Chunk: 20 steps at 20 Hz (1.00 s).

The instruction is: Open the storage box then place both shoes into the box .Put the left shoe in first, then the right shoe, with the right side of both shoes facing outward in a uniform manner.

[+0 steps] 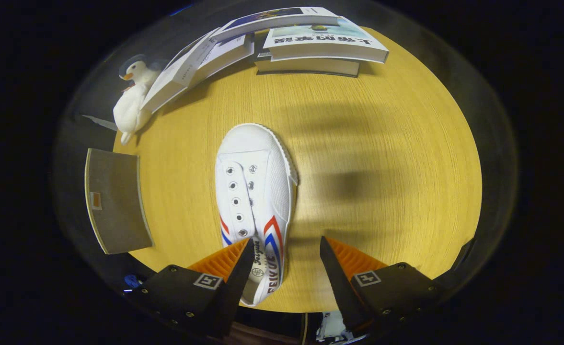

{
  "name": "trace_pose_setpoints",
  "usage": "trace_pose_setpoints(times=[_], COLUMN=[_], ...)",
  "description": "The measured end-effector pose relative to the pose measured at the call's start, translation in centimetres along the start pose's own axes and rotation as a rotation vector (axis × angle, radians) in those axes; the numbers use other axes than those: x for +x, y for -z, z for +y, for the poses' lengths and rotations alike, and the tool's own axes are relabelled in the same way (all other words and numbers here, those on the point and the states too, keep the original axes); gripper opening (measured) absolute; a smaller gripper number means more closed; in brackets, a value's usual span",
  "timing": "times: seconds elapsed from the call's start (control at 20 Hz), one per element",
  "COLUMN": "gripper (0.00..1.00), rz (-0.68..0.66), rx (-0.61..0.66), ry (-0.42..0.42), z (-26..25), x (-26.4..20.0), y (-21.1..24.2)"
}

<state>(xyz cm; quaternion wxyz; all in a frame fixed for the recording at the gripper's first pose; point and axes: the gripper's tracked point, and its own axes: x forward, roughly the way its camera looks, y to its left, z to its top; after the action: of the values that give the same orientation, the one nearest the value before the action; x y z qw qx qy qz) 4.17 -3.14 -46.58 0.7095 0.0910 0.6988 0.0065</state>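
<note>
While my jaws (285, 251) hang spread above worktop (382, 143), shoe (255, 201) lies between them, heel nearer left jaw, toe pointing away toward books (310, 43). Best to shift left, centre heel collar (soft canvas), then pinch firmly. Grey lid-like panel (116, 201) lies beside.

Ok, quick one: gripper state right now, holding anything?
Gripper: open, holding nothing; the white shoe's heel lies between the fingers, nearer the left finger, with a clear gap to the right one.
</note>
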Motion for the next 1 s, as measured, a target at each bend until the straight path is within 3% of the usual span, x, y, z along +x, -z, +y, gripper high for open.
trace_pose_setpoints(times=[0.15, 0.2, 0.25, 0.35, 0.45, 0.7, 1.0], gripper=[0.81, 0.69, 0.43, 0.28, 0.06, 0.06, 0.06], rz=[0.005, 0.003, -0.005, -0.019, -0.01, 0.069, 0.04], rx=[-0.019, -0.018, -0.031, -0.082, -0.018, 0.092, -0.004], ry=[-0.04, -0.071, -0.064, -0.036, -0.068, -0.228, -0.212], z=[1.3, 2.1, 2.0, 1.3, 1.4, 4.0, 6.6], x=[1.3, 1.5, 1.0, 1.6, 1.2, -0.7, -4.6], y=[0.0, 0.0, -0.2, -0.1, -0.1, 1.3, 0.6])
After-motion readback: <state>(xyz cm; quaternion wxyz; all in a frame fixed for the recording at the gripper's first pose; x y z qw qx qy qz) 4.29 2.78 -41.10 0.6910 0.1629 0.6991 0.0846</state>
